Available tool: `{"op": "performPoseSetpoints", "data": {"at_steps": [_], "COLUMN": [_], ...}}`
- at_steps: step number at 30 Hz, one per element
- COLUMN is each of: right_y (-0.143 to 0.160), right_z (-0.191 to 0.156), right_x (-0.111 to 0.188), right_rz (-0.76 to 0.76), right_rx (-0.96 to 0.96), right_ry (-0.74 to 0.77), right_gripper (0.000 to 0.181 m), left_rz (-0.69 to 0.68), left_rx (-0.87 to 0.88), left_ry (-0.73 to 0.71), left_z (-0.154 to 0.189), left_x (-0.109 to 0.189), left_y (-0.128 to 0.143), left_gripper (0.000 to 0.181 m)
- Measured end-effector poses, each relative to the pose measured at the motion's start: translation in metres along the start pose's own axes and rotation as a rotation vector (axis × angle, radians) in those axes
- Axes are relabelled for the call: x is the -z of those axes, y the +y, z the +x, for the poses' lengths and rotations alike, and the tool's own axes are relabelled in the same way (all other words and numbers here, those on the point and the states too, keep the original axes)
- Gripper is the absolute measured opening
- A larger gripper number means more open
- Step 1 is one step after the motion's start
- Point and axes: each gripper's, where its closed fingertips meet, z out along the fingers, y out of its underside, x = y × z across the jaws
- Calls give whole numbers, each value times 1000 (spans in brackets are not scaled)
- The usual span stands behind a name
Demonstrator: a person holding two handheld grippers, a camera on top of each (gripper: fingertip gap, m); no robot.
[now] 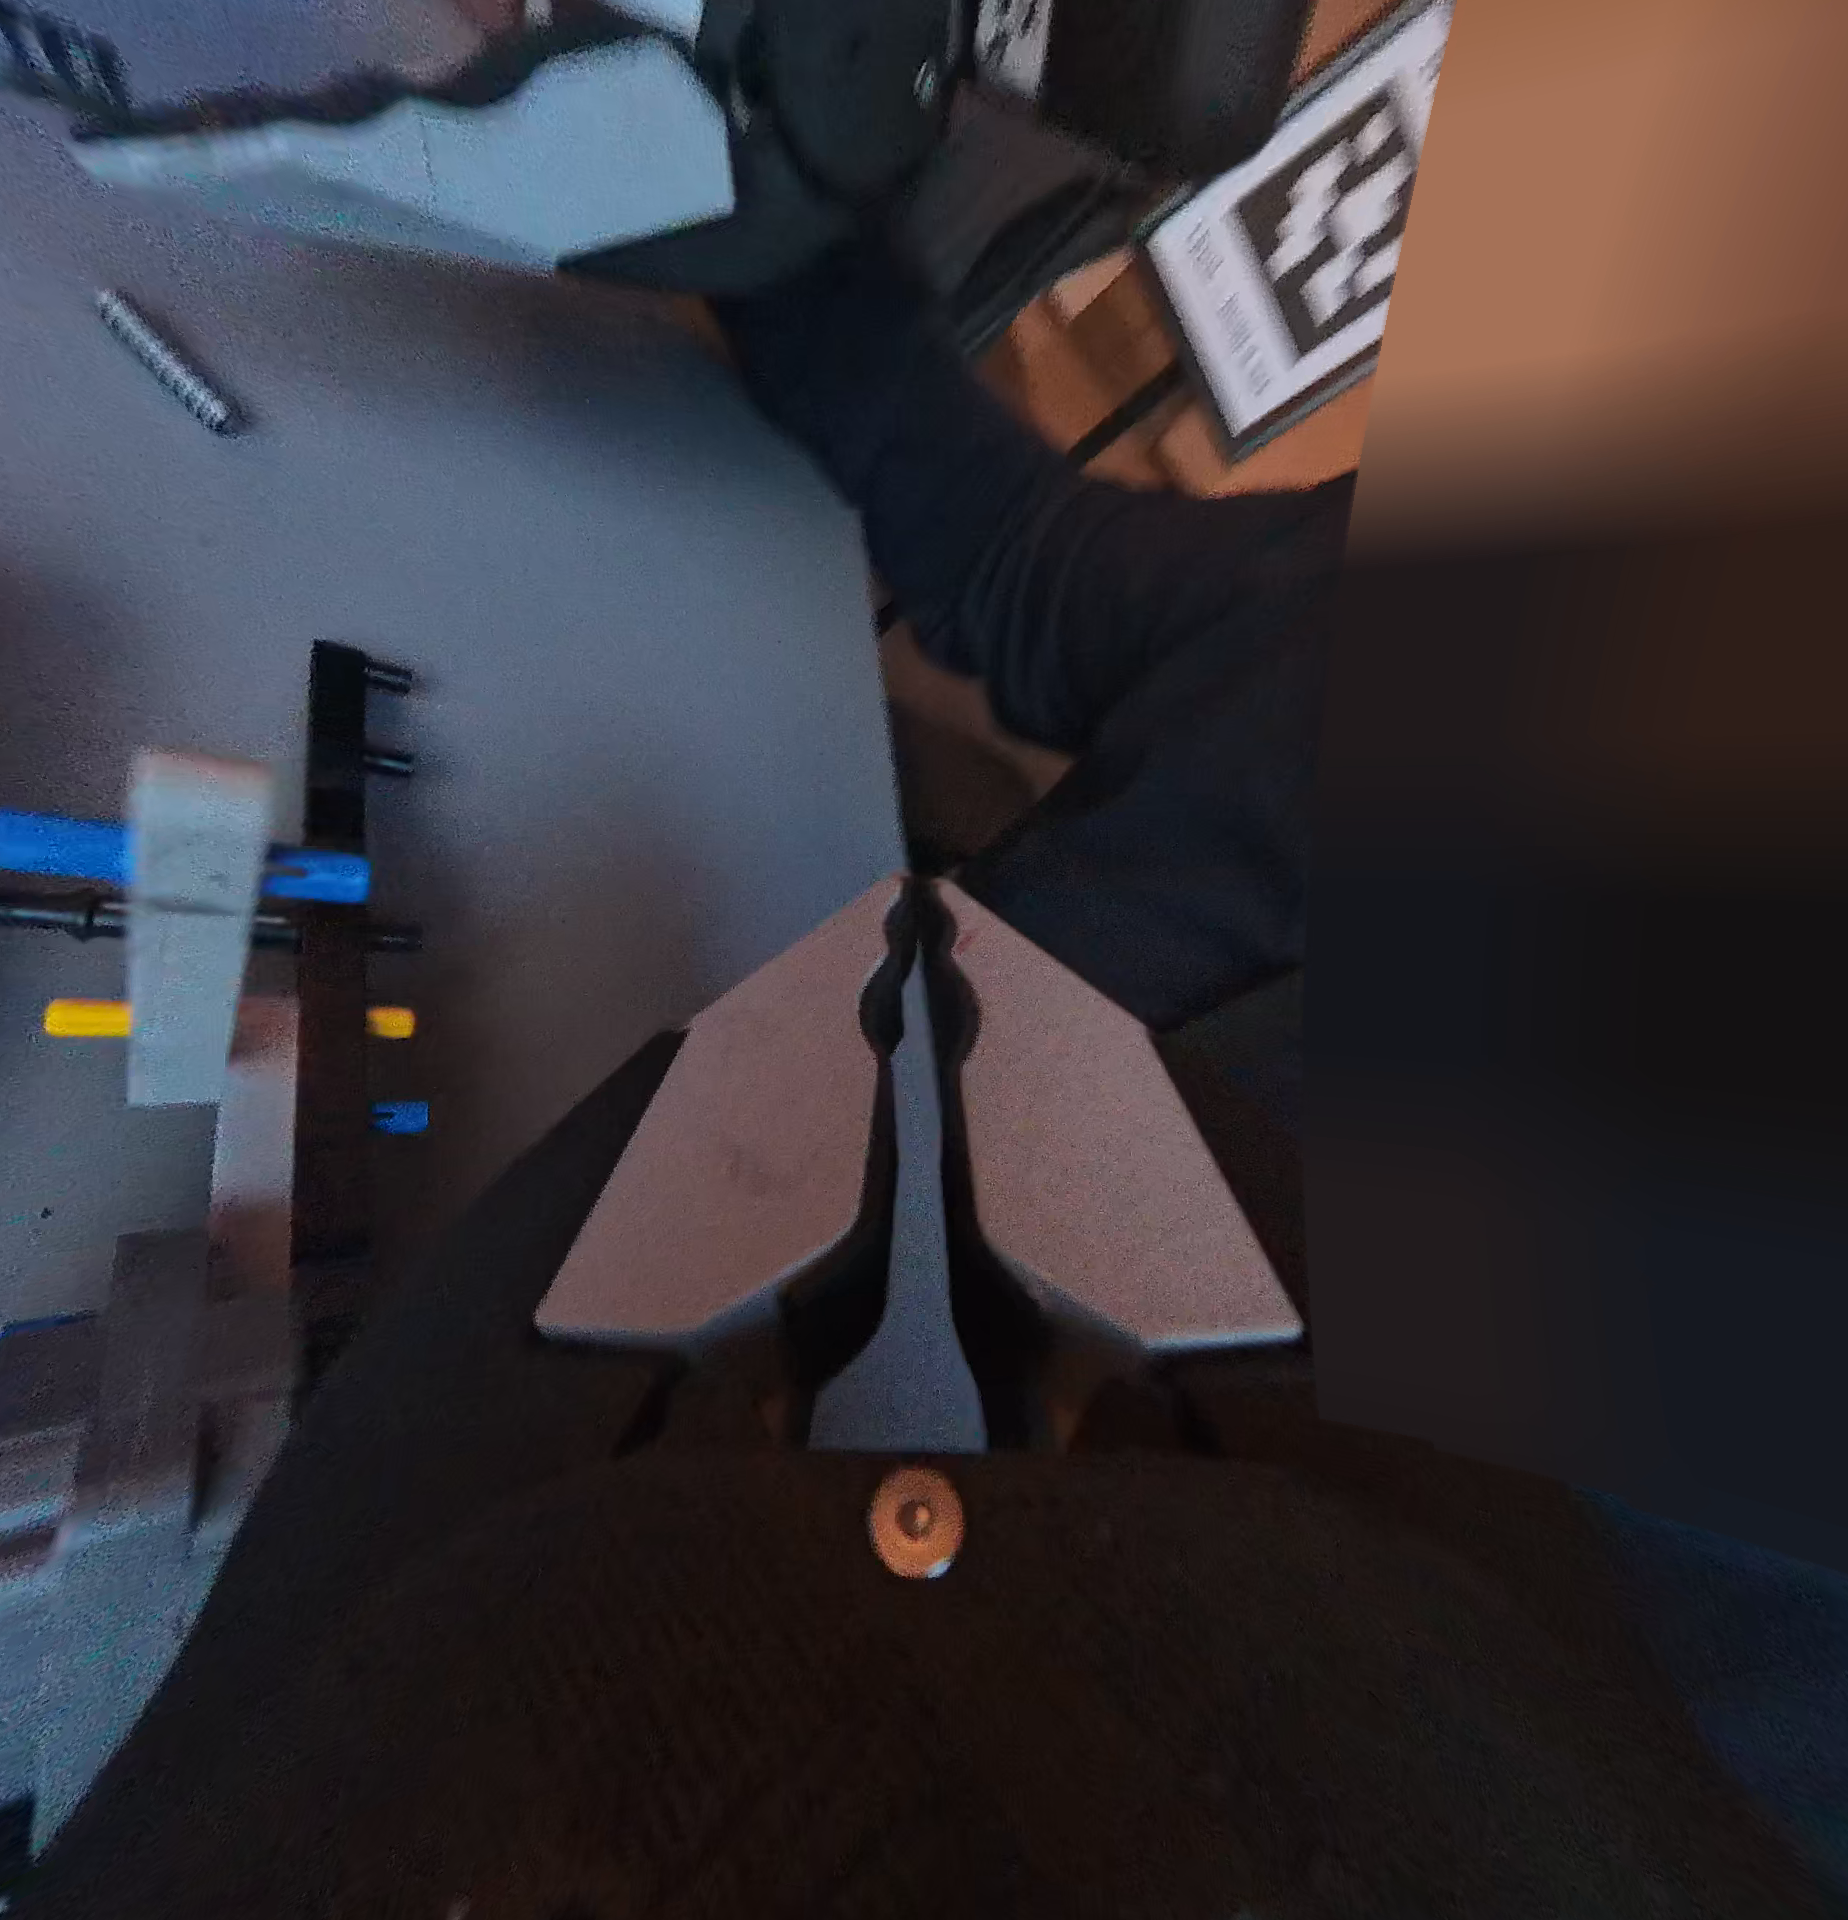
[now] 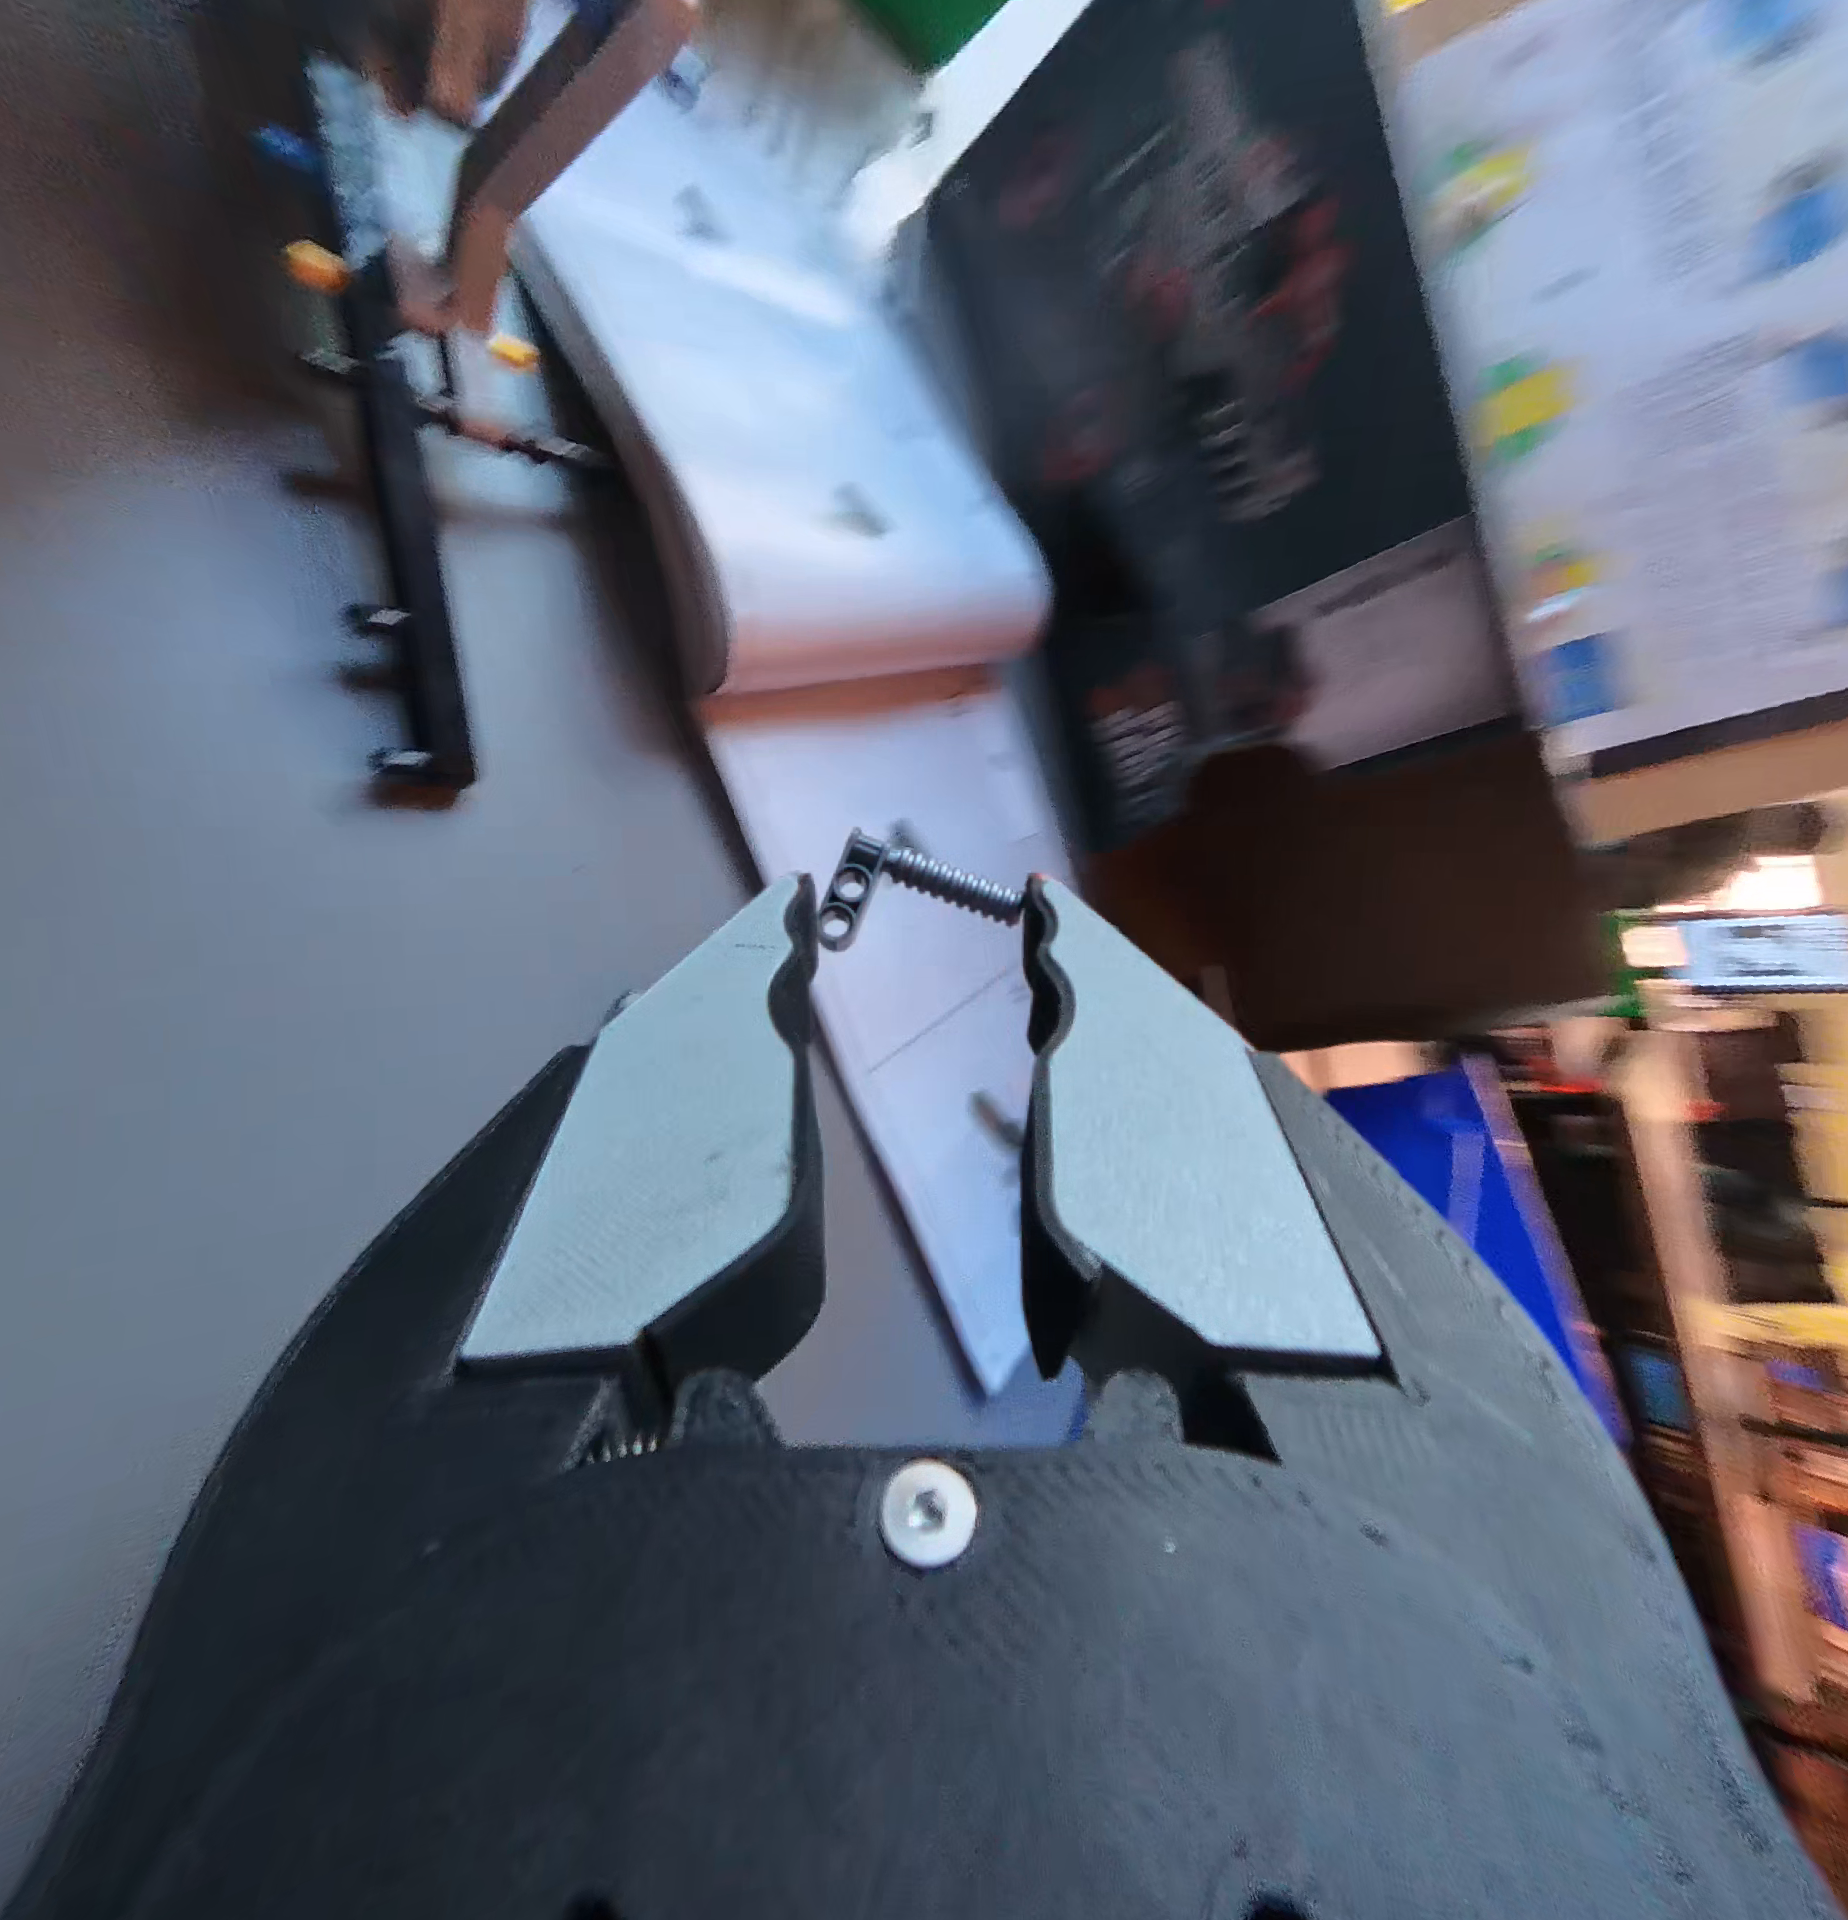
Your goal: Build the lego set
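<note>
My left gripper (image 1: 915, 904) is shut with nothing between its fingers, over the grey table's edge. To its left lies the lego assembly (image 1: 333, 935): a long black beam with black, blue and yellow pins, partly hidden by a blurred light grey piece (image 1: 198, 925). A loose spring (image 1: 167, 358) lies on the table farther back. My right gripper (image 2: 915, 899) holds a spring piece (image 2: 956, 883) lengthwise between its fingertips, its small black two-hole end (image 2: 845, 902) against the left fingertip. The assembly shows blurred in the right wrist view (image 2: 416, 582) at upper left.
A person's black-sleeved arm (image 1: 1055, 582) and a gripper's black-and-white tag (image 1: 1304, 239) are beyond the table edge. White instruction pages (image 2: 795, 364) and a black box (image 2: 1190, 364) lie ahead of the right gripper. A blue bin (image 2: 1460, 1195) and shelves stand at the right. Spacing between my two grippers at the tips: around 15 cm.
</note>
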Motion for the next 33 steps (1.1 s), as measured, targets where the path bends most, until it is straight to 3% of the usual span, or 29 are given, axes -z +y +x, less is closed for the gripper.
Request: {"op": "performPoseSetpoints", "data": {"at_steps": [2,4,9,15,20,33], "right_y": [-8,-20,-54,-103,-138,-142], "right_z": [4,5,4,-14,-25,-25], "right_x": [1,2,7,12,16,16], "right_rz": [14,46,142,267,353,378], "right_rx": [30,43,65,93,100,99], "right_ry": [58,91,146,160,178,211], "right_gripper": [38,38,38,37,38,38], "left_rz": [-70,-85,93,253,235,283], "left_rx": [-68,-142,-269,-215,-229,-209], "left_ry": [-108,-233,-373,-334,-303,-238], "left_z": [-11,-23,-27,-23,-18,-10], "left_x": [-8,-6,25,48,41,45], "left_y": [10,10,-25,-46,-43,-45], "left_gripper": [0,27,32,32,25,20]}}
